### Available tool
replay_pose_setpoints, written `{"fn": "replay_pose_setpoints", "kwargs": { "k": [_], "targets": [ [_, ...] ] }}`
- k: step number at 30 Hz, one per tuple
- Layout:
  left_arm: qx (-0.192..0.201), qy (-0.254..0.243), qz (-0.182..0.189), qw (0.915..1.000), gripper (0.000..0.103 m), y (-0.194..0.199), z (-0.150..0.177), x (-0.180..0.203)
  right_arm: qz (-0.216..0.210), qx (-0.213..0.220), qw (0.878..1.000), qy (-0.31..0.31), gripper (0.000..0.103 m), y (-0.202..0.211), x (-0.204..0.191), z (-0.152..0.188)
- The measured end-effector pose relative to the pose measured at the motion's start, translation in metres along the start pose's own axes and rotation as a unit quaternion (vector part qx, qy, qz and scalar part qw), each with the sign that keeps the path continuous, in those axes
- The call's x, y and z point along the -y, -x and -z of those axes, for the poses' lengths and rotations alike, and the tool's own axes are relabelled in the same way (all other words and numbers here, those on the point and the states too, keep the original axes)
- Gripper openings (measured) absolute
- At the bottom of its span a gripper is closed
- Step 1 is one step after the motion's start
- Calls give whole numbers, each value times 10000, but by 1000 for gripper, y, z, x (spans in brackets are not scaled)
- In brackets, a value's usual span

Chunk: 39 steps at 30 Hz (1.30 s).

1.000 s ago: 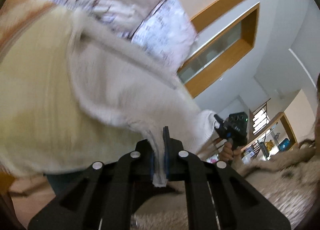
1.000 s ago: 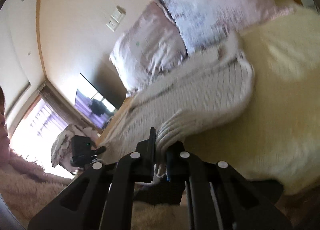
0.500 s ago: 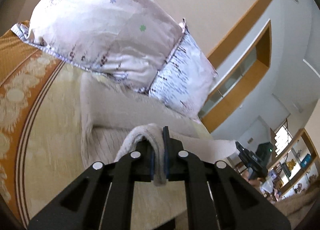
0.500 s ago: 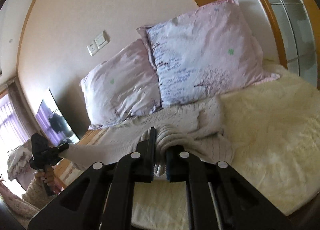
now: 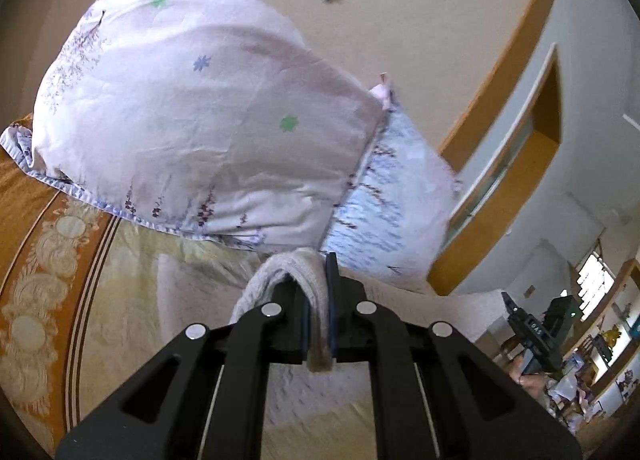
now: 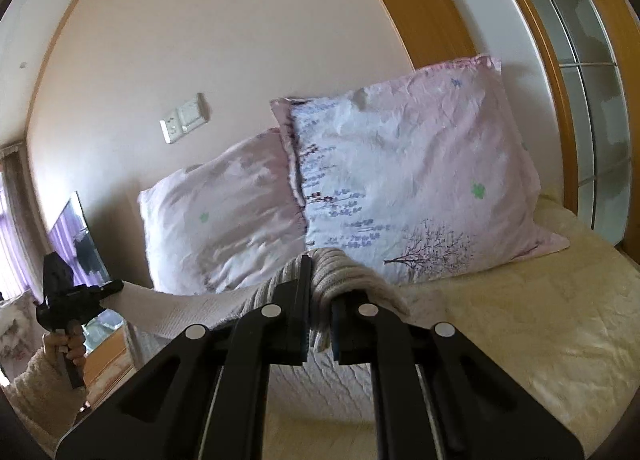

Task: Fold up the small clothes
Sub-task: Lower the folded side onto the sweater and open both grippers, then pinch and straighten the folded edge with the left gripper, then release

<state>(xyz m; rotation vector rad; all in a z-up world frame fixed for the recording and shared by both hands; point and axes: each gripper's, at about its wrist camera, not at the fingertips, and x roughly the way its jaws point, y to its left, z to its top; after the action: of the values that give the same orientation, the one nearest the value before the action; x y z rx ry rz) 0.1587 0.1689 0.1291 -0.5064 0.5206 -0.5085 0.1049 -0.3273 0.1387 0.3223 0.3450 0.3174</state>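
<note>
A cream knitted garment (image 5: 192, 292) is stretched above the bed between my two grippers. My left gripper (image 5: 318, 324) is shut on one bunched edge of it (image 5: 308, 280). My right gripper (image 6: 320, 324) is shut on the other bunched ribbed edge (image 6: 344, 272). The garment's body (image 6: 192, 308) spans between them and hangs down over the bedspread. The right gripper also shows in the left wrist view (image 5: 532, 336), and the left gripper in the right wrist view (image 6: 72, 296), each pinching its end of the cloth.
A pale yellow bedspread (image 6: 540, 312) with an orange patterned border (image 5: 36, 300) lies below. Two pink floral pillows (image 5: 208, 131) (image 6: 408, 187) lean on the wall behind. A wooden window frame (image 6: 552, 71) is at the right. Cluttered shelves (image 5: 592, 360) stand far off.
Both grippers have lifted and tilted up: the garment, first bunched close over the bed, is now pulled out taut between them and the pillows fill the views.
</note>
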Motion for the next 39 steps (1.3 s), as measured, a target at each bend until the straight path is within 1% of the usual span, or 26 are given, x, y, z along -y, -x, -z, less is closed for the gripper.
{"fn": "replay_pose_setpoints", "kwargs": {
  "k": [1, 4, 5, 7, 9, 12, 14, 15, 16, 17, 18, 19, 20, 21, 24, 26, 27, 28, 29, 31, 33, 36, 39],
  "targets": [
    [-77, 81, -65, 9999, 7, -11, -2, -6, 87, -116, 9998, -105, 8, -13, 6, 2],
    [-474, 442, -350, 9973, 7, -49, 2, -33, 387, -701, 9956, -497, 8, -57, 29, 13],
    [-671, 646, -434, 9947, 7, -65, 4, -46, 491, -979, 9915, -698, 8, -76, 40, 20],
    [-888, 962, -511, 9901, 7, -84, 11, -65, 644, -1356, 9842, -939, 8, -101, 53, 30],
    [-990, 1166, -539, 9868, 7, -96, 16, -77, 771, -1573, 9789, -1048, 8, -118, 60, 37],
    [-1034, 1252, -607, 9849, 7, -109, 17, -87, 991, -1709, 9729, -1202, 8, -138, 68, 37],
    [-1089, 1413, -649, 9818, 8, -118, 16, -93, 1104, -1799, 9666, -1452, 10, -152, 74, 34],
    [-1110, 1522, -672, 9798, 10, -121, 16, -98, 1106, -1870, 9637, -1554, 16, -157, 76, 33],
    [-1130, 1635, -684, 9777, 16, -125, 16, -100, 1067, -1945, 9599, -1717, 29, -163, 79, 32],
    [-1140, 1738, -678, 9758, 20, -128, 16, -103, 1011, -1928, 9589, -1820, 38, -164, 81, 31],
    [-1115, 1898, -625, 9735, 29, -127, 15, -104, 975, -1745, 9616, -1881, 57, -158, 80, 27],
    [-1061, 1971, -594, 9728, 43, -124, 14, -104, 982, -1555, 9655, -1844, 71, -151, 77, 23],
    [-970, 1974, -597, 9737, 50, -118, 12, -102, 957, -1381, 9701, -1749, 73, -142, 74, 19],
    [-871, 1862, -632, 9766, 57, -110, 9, -99, 922, -1271, 9741, -1625, 73, -132, 70, 15],
    [-758, 1435, -758, 9838, 59, -86, 2, -86, 928, -1190, 9761, -1561, 72, -102, 70, 14],
    [-744, 1193, -825, 9866, 59, -73, 3, -80, 1002, -1286, 9750, -1511, 71, -83, 75, 18],
    [-763, 1014, -901, 9878, 59, -66, 6, -75, 1045, -1349, 9744, -1462, 66, -79, 76, 20],
    [-798, 850, -1007, 9881, 59, -60, 9, -71, 1076, -1441, 9737, -1397, 62, -76, 77, 23],
    [-829, 735, -1084, 9879, 59, -57, 12, -69, 1120, -1529, 9728, -1334, 60, -74, 78, 27],
    [-925, 417, -1258, 9869, 59, -49, 22, -61, 1163, -1730, 9706, -1201, 51, -70, 79, 37],
    [-991, 189, -1347, 9857, 59, -44, 31, -55, 1174, -1878, 9688, -1115, 47, -66, 80, 47],
    [-1090, 41, -1441, 9835, 58, -41, 42, -53, 1269, -1957, 9668, -1048, 47, -61, 83, 58],
    [-1210, 118, -1473, 9816, 58, -46, 49, -57, 1321, -2034, 9645, -1046, 47, -60, 85, 63]
  ]
}}
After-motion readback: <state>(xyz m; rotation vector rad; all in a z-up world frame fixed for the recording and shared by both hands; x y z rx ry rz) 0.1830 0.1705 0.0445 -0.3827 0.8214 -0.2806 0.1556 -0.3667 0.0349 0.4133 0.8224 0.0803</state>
